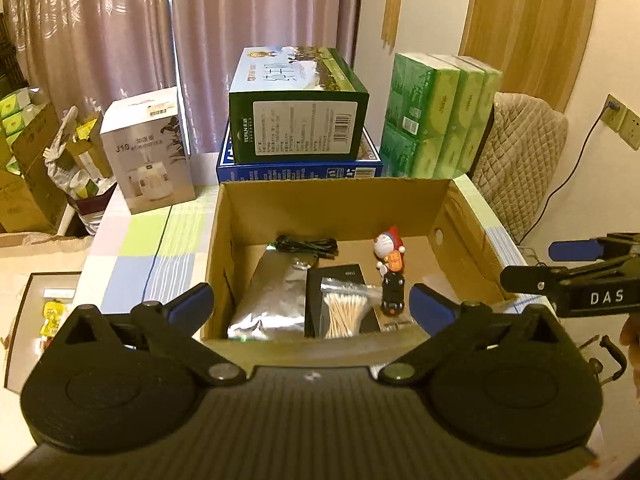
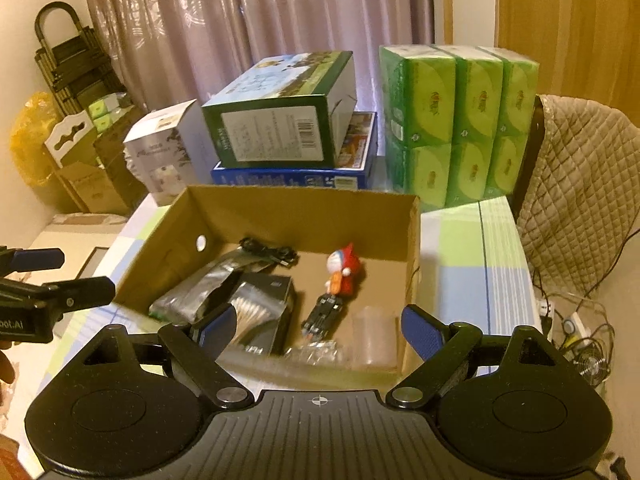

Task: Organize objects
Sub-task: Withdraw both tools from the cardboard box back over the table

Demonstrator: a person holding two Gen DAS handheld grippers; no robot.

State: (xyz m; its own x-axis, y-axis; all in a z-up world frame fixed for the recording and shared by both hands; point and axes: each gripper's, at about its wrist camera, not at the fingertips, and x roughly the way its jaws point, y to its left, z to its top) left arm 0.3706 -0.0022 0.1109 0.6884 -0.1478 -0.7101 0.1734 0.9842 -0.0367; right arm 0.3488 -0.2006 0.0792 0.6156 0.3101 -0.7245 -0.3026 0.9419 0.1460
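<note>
Toward the back left corner of the tabletop point(image 1: 132, 240), which is covered in a checked cloth, stands a white humidifier box point(image 1: 146, 150). To its right, along the back edge, a green carton point(image 1: 298, 106) lies on a flat blue box point(image 1: 300, 170), and further right a block of green tissue packs point(image 1: 438, 114) stands at the back right corner.

In front of these sits an open cardboard box point(image 1: 336, 202), its near wall at the front of the tabletop. Inside, from left to right: a silver foil pouch point(image 1: 272, 300) with a coiled black cable point(image 1: 306, 246) behind it, a bag of cotton swabs point(image 1: 344, 308) lying on a black flat pack point(image 1: 340, 280), then a small black toy car point(image 1: 393, 294) with a Doraemon figure point(image 1: 390, 250) standing behind it. In the right wrist view a clear plastic cup point(image 2: 374, 334) lies in the box's near right corner.

The left claw point(image 1: 312, 304) hovers at the box's near wall, fingers spread wide, holding nothing. The right claw point(image 2: 316, 326) hangs over the near right part of the box, likewise spread apart and empty.
</note>
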